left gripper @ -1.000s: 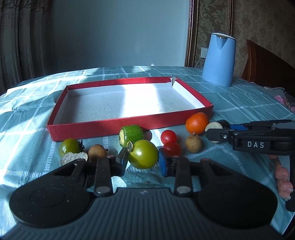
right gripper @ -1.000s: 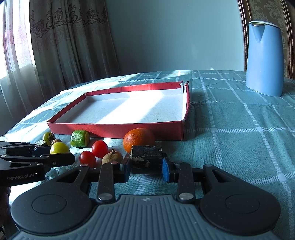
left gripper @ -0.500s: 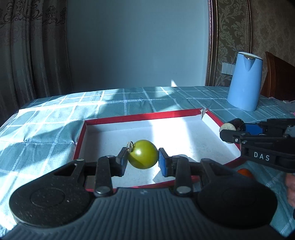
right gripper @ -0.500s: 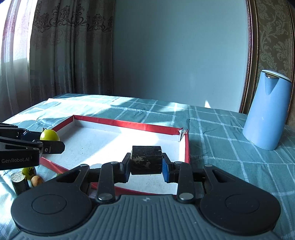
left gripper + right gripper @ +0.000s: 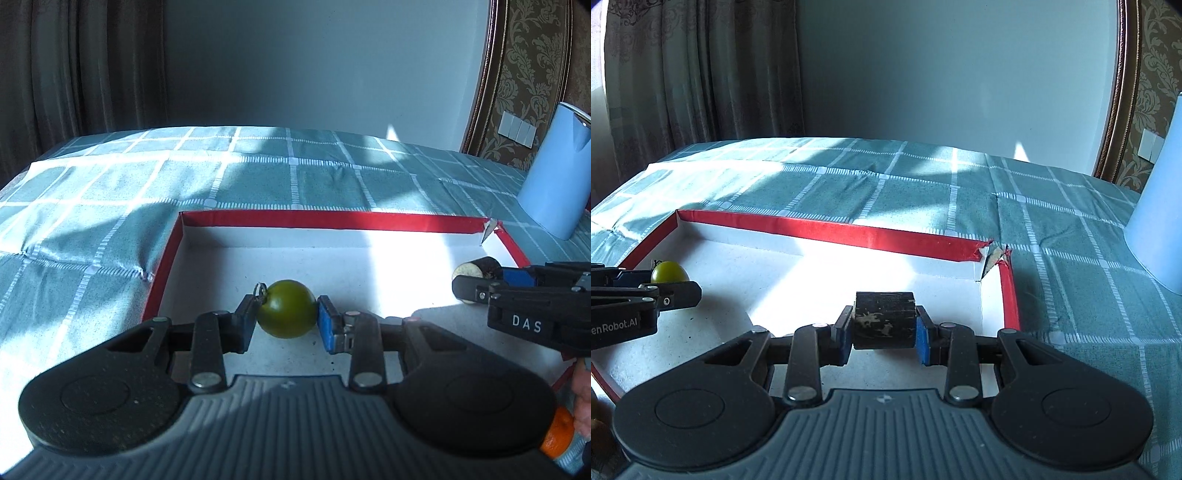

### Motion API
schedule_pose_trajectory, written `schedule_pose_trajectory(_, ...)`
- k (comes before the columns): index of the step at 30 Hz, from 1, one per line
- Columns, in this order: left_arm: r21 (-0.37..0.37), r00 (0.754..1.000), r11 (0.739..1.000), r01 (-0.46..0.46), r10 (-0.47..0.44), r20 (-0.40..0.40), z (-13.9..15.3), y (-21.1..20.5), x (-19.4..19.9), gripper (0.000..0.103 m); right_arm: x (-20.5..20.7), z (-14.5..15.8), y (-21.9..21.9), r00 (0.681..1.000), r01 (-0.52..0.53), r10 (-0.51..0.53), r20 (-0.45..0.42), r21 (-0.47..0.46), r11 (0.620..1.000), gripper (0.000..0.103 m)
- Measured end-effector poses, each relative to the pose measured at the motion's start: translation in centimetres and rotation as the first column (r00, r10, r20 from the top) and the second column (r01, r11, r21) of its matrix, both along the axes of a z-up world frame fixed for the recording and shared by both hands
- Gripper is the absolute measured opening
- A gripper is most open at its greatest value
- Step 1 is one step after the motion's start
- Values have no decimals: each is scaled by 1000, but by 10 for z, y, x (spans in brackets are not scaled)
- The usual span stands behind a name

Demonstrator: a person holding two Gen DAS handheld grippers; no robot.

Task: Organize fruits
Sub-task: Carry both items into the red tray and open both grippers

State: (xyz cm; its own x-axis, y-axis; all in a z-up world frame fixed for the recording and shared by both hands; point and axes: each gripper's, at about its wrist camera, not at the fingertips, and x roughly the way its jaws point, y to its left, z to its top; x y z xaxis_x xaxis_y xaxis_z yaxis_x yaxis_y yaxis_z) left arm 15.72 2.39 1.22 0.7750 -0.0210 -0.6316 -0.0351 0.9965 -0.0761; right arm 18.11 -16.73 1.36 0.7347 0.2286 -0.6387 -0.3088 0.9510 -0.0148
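Left fingers [image 5: 287, 320] clenched on a green tomato [image 5: 287, 313]; right fingers [image 5: 884, 334] clenched on a dark cylinder [image 5: 884, 320]. Both held over the red tray [image 5: 332, 221], white floor bare beyond the fingers, rims well apart.

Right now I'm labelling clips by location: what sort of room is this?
Most likely a home dining room. A table under a checked tablecloth, a blue kettle, heavy curtains and patterned wallpaper all point to a lived-in house, not a lab.
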Motion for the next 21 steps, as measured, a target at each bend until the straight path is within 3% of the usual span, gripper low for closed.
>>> schedule_pose_trajectory(3,-12,1000,1000,-14,14,-8,-1,4,2,32,4,-3,2,1000,-17,17,-26,-11,1000,33)
schedule_pose_trajectory(5,-18,1000,1000,-18,18,5,0,6,0,34,5,-3,3,999,-20,20,-28,-13,1000,39)
schedule_pose_trajectory(8,-19,998,999,-27,28,56,7,6,-7,46,2,-1,0,1000,-11,11,-11,6,1000,55)
schedule_pose_trajectory(11,-28,992,999,-32,35,121,13,7,-18,67,-2,3,-4,1000,5,-5,14,25,1000,63)
schedule_pose_trajectory(12,-19,989,999,-39,41,145,14,7,-24,73,-2,3,-5,1000,6,-7,14,29,1000,63)
schedule_pose_trajectory(17,13,973,998,-62,57,223,17,8,-47,74,-9,2,-11,999,27,-27,21,43,999,64)
schedule_pose_trajectory(21,-1,952,996,-89,85,294,20,12,-71,82,-19,4,-19,999,29,-32,32,85,996,64)
